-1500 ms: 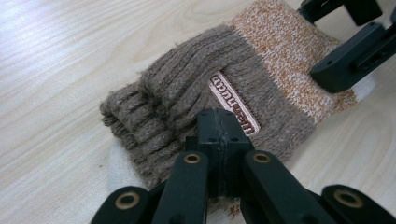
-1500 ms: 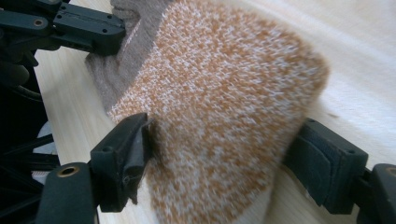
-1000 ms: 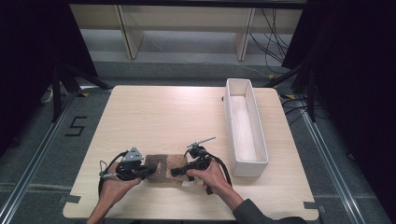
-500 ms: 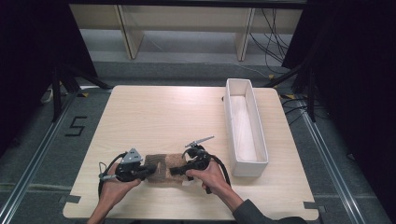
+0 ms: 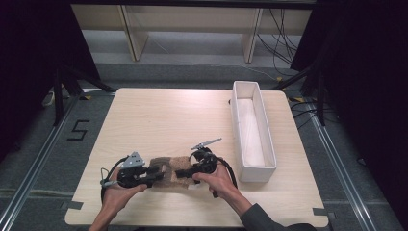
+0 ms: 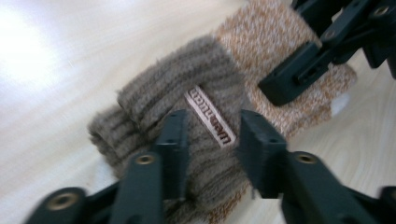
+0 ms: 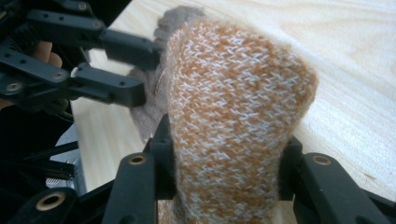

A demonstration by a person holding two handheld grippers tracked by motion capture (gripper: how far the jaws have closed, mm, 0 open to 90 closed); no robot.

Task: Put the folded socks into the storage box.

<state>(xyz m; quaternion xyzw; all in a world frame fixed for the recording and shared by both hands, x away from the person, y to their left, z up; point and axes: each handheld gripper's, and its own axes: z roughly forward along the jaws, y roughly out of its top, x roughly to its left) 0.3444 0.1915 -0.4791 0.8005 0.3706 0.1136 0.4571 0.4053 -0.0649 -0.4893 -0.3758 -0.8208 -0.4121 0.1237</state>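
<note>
A knitted sock point(image 5: 168, 169) lies at the table's near edge, with a brown ribbed cuff point(image 6: 187, 70) bearing a small label point(image 6: 210, 116) and an orange-and-white foot point(image 7: 233, 93). My left gripper point(image 5: 156, 174) reaches in from the left. Its jaws have just been opening and now stand apart over the cuff point(image 6: 212, 126), with the label between them and no pinch on the fabric. My right gripper point(image 5: 180, 172) comes from the right. Its jaws have just been closing and now press both sides of the orange foot point(image 7: 226, 140), which bulges up between them. The left gripper point(image 7: 140, 70) shows beyond it.
A long white tray point(image 5: 257, 172) stands along the right side of the wooden table point(image 5: 168, 115), close to my right hand. Shelving legs and cables sit beyond the table's far edge. A "5" is marked on the floor at the left.
The left jaws have spread apart at the cuff end. The right gripper has edged in on the sock's orange end. Both hands stay in nearly the same place.
</note>
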